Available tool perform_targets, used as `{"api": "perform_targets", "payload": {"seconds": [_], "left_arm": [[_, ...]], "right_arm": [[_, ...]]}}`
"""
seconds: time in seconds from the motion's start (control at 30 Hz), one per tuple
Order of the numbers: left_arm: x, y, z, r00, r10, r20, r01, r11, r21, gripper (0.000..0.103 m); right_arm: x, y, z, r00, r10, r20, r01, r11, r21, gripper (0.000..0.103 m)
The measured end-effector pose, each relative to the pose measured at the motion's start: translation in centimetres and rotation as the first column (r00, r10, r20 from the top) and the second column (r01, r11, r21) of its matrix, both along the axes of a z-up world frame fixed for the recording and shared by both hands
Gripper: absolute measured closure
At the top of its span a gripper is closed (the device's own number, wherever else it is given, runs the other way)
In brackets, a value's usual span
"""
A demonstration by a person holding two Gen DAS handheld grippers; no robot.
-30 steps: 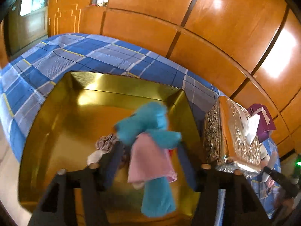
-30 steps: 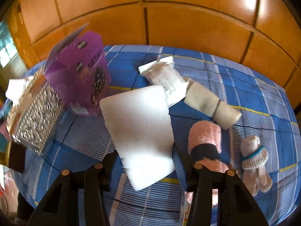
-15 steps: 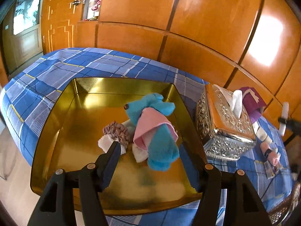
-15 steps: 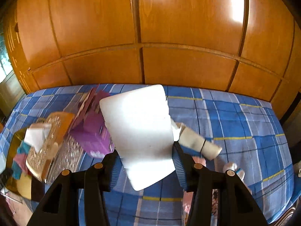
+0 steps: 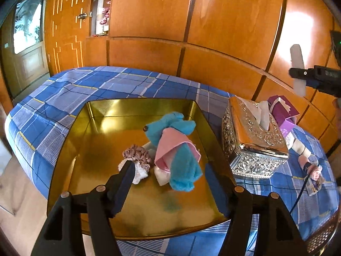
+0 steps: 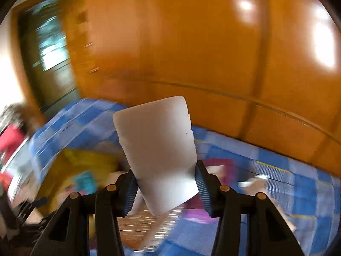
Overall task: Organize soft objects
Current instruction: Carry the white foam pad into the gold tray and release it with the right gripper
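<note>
A blue and pink cloth point(image 5: 181, 160) lies in the gold tray point(image 5: 102, 111), beside a dusky pink scrunchie point(image 5: 137, 153) and a small white cloth point(image 5: 140, 173). My left gripper point(image 5: 168, 168) hovers above the tray's near side. Its jaws are opening and nothing is pressed between them. My right gripper point(image 6: 165, 172) is shut on a flat white pad point(image 6: 157, 149), carried high. The right wrist view is blurred; the tray point(image 6: 85, 157) shows low on the left. In the left wrist view the right gripper point(image 5: 298, 73) holds the white pad point(image 5: 297, 57) at the upper right.
A silver embossed tissue box point(image 5: 253, 136) stands right of the tray, with a purple carton point(image 5: 283, 113) behind it. Small pink and white soft items point(image 5: 307, 162) lie further right on the blue checked cloth point(image 5: 64, 89). Wooden wall panels point(image 5: 213, 21) rise behind. A person in red point(image 6: 10, 138) is at the left.
The left gripper drew back and up from the blue and pink cloth, which settled in the tray, and its jaws widened. The right gripper rose and swung left with the white pad.
</note>
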State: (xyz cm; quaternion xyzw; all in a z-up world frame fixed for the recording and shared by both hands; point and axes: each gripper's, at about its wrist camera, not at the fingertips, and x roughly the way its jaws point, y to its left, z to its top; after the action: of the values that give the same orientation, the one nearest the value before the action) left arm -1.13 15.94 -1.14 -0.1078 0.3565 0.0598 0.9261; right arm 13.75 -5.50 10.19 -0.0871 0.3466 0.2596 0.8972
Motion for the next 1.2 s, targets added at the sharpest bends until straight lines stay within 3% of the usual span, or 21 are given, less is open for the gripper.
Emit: {"api": "perform_targets", "payload": {"seconds": [0.17,0.43,0.67,0.8,0.9,1.2], "left_arm": [[-0.1,1.3,0.1,0.999,0.043,0.006,-0.043,0.999,-0.001,0.034],[-0.2,5.1,0.4,0.987,0.159,0.015,-0.159,0.987,-0.019,0.034],[-0.7,8.2,1.0,0.971,0.237,0.028,-0.236,0.971,-0.029,0.029],[-0.6,8.4,0.8,0.971,0.24,0.023,-0.239,0.971,-0.024,0.029],[-0.5,8.1,0.9,0.972,0.233,0.026,-0.233,0.972,-0.02,0.028],[-0.7,6.4,1.7,0.98,0.192,0.057,-0.193,0.981,0.014,0.025]], "right_arm": [[-4.1,5.6,-3.3,0.982,0.176,-0.061,-0.179,0.982,-0.052,0.053],[-8.7,10.2,-8.1,0.943,0.295,-0.157,-0.311,0.946,-0.089,0.051],[-9.2,13.9,-11.7,0.926,0.306,-0.22,-0.338,0.933,-0.124,0.045],[-9.5,14.6,-13.2,0.916,0.308,-0.257,-0.35,0.927,-0.137,0.034],[-10.3,14.2,-13.4,0.91,0.321,-0.261,-0.365,0.921,-0.139,0.025],[-10.9,12.6,-12.2,0.933,0.291,-0.21,-0.32,0.94,-0.117,0.024]]}}
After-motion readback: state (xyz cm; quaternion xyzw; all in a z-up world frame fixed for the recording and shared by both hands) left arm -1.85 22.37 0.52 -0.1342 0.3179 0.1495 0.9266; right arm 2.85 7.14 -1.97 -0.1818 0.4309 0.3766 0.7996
